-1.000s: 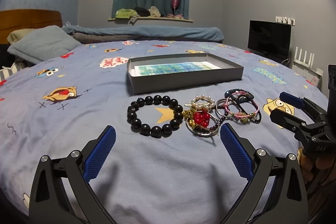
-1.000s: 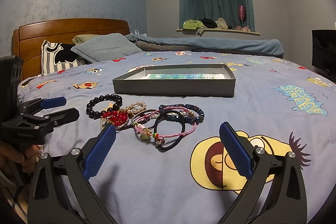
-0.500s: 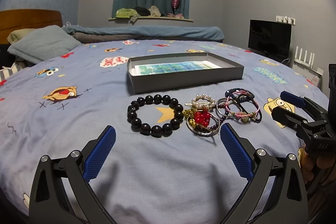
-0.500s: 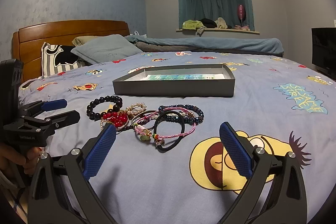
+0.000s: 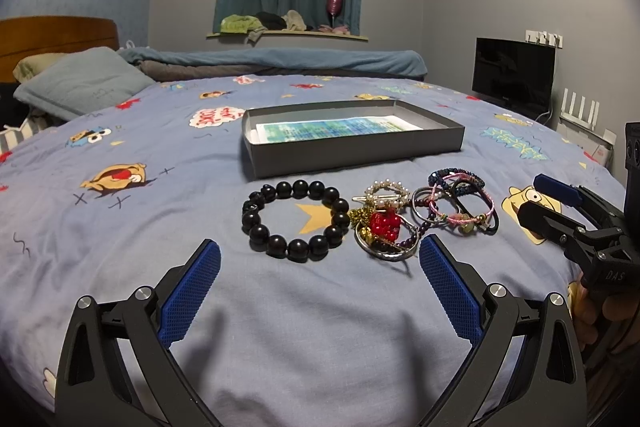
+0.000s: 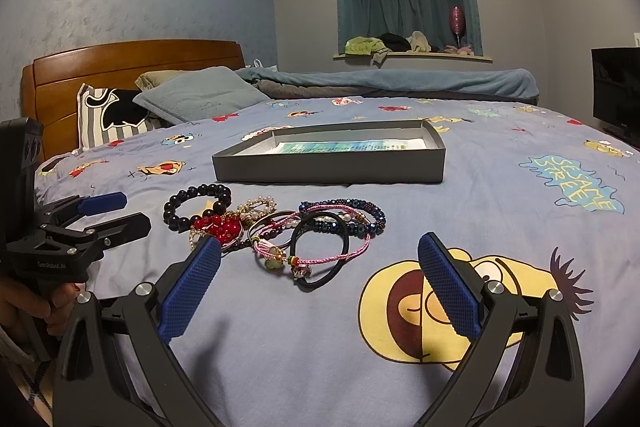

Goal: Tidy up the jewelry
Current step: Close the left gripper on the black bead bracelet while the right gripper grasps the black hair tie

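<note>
My left claw (image 5: 320,279) hovers spread wide and empty; the black bead bracelet (image 5: 295,219) lies dead ahead, centre frame, nearest me. My right claw (image 6: 320,277) is equally wide, facing the tangled bands (image 6: 320,239). The box (image 5: 352,143) sits beyond, upper centre.

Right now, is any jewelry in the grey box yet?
None. The grey box shows only a printed paper liner; the jewelry pile lies on the bedsheet before it.
</note>
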Action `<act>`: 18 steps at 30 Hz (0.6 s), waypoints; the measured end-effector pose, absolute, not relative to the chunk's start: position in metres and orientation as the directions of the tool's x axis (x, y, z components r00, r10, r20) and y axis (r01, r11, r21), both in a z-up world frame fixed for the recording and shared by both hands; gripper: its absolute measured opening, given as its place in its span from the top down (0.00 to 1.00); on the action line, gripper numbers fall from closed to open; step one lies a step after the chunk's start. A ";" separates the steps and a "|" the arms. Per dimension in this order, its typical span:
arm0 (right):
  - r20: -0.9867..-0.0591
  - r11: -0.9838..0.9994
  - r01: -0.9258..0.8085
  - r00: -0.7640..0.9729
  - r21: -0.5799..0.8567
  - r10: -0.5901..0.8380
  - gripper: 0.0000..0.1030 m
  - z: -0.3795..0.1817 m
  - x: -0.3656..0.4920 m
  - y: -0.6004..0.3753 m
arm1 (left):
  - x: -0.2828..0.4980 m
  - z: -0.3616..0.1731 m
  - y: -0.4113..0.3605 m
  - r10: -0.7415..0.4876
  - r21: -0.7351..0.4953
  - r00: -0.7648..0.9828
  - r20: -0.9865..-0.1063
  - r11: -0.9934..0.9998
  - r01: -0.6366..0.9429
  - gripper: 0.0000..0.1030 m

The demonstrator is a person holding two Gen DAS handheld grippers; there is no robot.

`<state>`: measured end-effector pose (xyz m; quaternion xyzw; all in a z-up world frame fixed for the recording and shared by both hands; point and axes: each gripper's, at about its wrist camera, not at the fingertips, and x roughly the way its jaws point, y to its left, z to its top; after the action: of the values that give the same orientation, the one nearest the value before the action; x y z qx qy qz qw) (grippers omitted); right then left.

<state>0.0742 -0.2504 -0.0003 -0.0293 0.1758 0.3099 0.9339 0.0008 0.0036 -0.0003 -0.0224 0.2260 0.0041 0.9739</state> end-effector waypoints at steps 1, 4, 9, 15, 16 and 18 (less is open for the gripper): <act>-0.347 0.806 -0.589 0.746 0.056 0.569 0.05 0.000 0.074 -0.251 | 0.001 0.000 0.004 -0.002 -0.042 0.898 -0.441 0.999 -0.018 0.04; -0.351 0.806 -0.589 0.743 0.063 0.570 0.05 0.000 0.076 -0.251 | 0.001 0.000 0.005 -0.006 -0.048 0.896 -0.445 0.999 -0.017 0.04; -0.354 0.806 -0.587 0.741 0.071 0.571 0.05 0.002 0.078 -0.251 | 0.005 -0.001 0.013 -0.020 -0.087 0.887 -0.461 0.996 -0.022 0.04; -0.363 0.814 -0.573 0.743 0.089 0.563 0.05 0.006 0.085 -0.254 | 0.016 -0.001 0.025 -0.007 -0.102 0.868 -0.496 0.994 -0.050 0.04; -0.365 0.818 -0.568 0.745 0.092 0.559 0.05 0.007 0.087 -0.255 | 0.018 0.000 0.027 -0.003 -0.100 0.865 -0.502 0.993 -0.055 0.04; -0.370 0.823 -0.559 0.747 0.102 0.553 0.05 0.010 0.092 -0.257 | 0.022 -0.001 0.031 0.000 -0.105 0.858 -0.513 0.992 -0.063 0.04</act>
<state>0.0916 -0.2569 0.0096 -0.0075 0.1955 0.2974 0.9345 0.0219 0.0309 -0.0010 -0.0590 0.2657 0.0165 0.9621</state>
